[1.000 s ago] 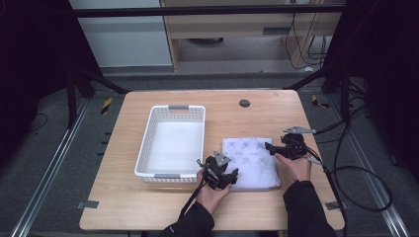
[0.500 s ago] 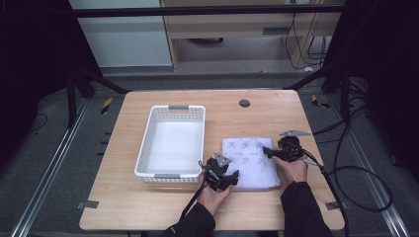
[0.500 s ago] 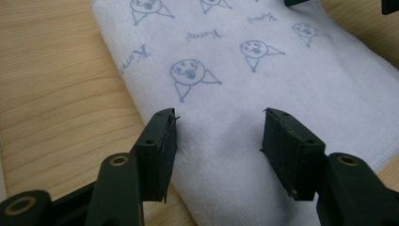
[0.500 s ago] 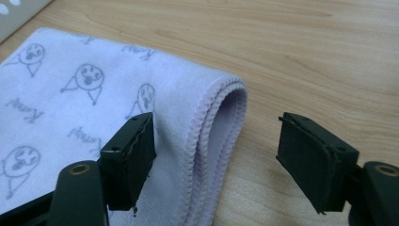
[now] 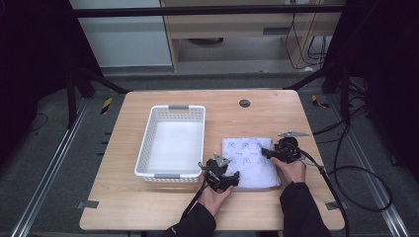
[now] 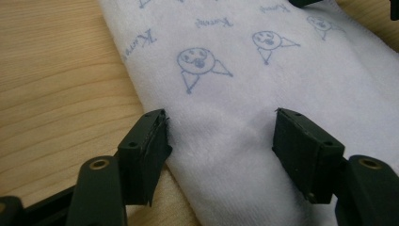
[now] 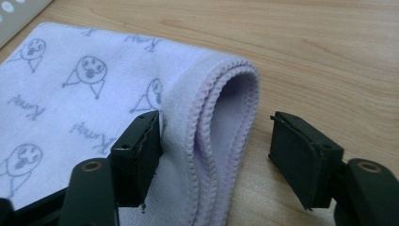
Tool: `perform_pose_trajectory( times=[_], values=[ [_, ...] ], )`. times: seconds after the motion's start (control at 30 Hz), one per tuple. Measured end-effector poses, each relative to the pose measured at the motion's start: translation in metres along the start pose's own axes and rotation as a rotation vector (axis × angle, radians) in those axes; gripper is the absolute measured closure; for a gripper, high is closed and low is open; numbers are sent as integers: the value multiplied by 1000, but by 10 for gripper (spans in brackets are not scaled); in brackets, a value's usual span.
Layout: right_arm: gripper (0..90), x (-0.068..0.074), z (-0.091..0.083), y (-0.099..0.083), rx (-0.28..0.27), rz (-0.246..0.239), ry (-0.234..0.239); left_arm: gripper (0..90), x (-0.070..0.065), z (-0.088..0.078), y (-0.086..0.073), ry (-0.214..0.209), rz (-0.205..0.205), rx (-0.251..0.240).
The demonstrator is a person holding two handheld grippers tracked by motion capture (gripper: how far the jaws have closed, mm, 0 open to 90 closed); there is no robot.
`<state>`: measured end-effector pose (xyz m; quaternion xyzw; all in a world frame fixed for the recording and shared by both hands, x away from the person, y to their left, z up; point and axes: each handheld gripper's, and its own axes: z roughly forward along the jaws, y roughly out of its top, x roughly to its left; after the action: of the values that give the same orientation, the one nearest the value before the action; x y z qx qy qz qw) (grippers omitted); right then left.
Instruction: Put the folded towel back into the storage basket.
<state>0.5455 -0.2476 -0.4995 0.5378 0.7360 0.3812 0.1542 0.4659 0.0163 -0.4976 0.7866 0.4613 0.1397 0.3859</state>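
High view – cloth: folded white towel (image 5: 249, 163) flat on the wooden table (image 5: 148, 207), just right of the white basket (image 5: 173, 143), long axis running away from the person
High view – tools: left gripper (image 5: 221, 174) at the towel's near left corner, right gripper (image 5: 279, 151) at its right edge, farther up; each hand near its own side

Left gripper view – jaws: apart, astride the towel's edge (image 6: 263, 84), left jaw at the hem, nothing pinched

Right gripper view – jaws: spread wide, stitched layered hem (image 7: 207, 122) between them, bare wood beyond

Judgement: both ends sit straight ahead of the jaws; closing would likely catch opposite edges
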Motion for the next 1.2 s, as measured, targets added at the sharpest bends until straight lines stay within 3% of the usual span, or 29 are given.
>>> perform_pose_trajectory(
  times=[0.13,0.23,0.33,0.37,0.4,0.53,0.6,0.9,0.93,1.2],
  values=[
    [460,0,1,0,10,22,30,369,0,1,0,-6,-4,-1],
    [487,1,1,0,12,30,38,387,0,1,-1,-8,-6,0],
    [584,1,1,0,21,53,66,437,-3,0,-1,-2,2,-6],
    [606,2,1,0,26,64,75,465,-4,0,-1,-1,6,-9],
    [639,2,1,0,32,79,86,550,-5,-1,-1,-1,11,-14],
    [686,3,1,0,29,77,94,634,-5,-3,0,9,31,-16],
    [722,4,-1,0,28,88,92,714,-5,-4,1,1,15,-19],
    [757,5,-7,2,-7,81,102,771,-3,-7,1,-20,0,-36],
    [762,5,-11,3,-17,71,109,778,-3,-8,2,-38,2,-54],
    [770,7,-29,6,-38,59,122,784,-8,-18,9,-70,26,-83]
  ],
)
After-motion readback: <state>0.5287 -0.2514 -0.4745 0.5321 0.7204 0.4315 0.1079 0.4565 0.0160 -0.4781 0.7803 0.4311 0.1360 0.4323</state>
